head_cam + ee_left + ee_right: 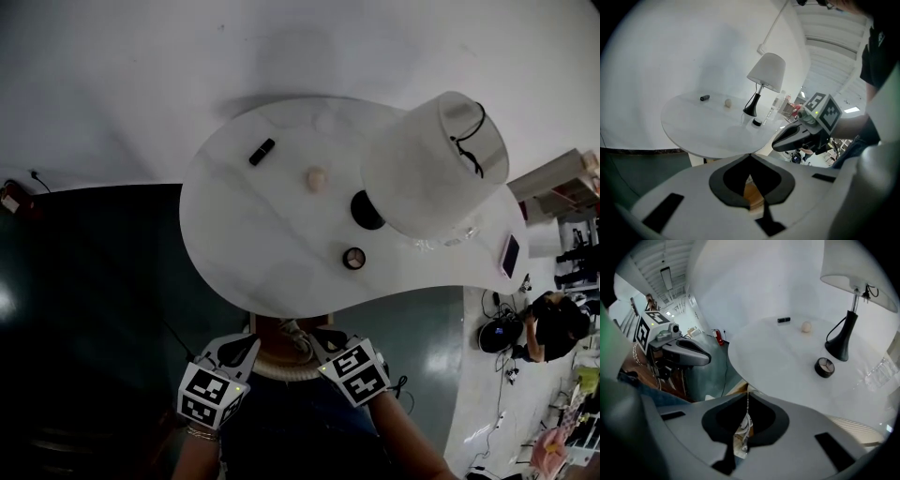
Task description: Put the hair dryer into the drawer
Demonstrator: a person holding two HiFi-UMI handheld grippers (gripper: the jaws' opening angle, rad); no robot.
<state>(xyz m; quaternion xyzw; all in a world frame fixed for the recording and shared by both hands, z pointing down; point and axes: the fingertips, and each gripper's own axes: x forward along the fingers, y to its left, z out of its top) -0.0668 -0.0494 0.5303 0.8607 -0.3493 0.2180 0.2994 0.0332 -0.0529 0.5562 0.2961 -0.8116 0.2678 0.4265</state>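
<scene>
Your left gripper [750, 155] and right gripper [747, 393] are both closed just under the table's [262, 244] near edge, where the hair dryer [292, 337] seems to lie half-hidden; its loose cord [742, 427] may jam the drawer.

Setting: a lab or workshop hall with a mock home corner staged in it. Evidence: a white table [234, 244] carries a shaded lamp [436, 169] against a plain white wall [141, 75]. Beside it, cables [506, 375] trail over a pale floor [483, 422], a person [553, 323] crouches among gear, and a strip light [665, 277] hangs from a ribbed industrial ceiling [834, 42].
</scene>
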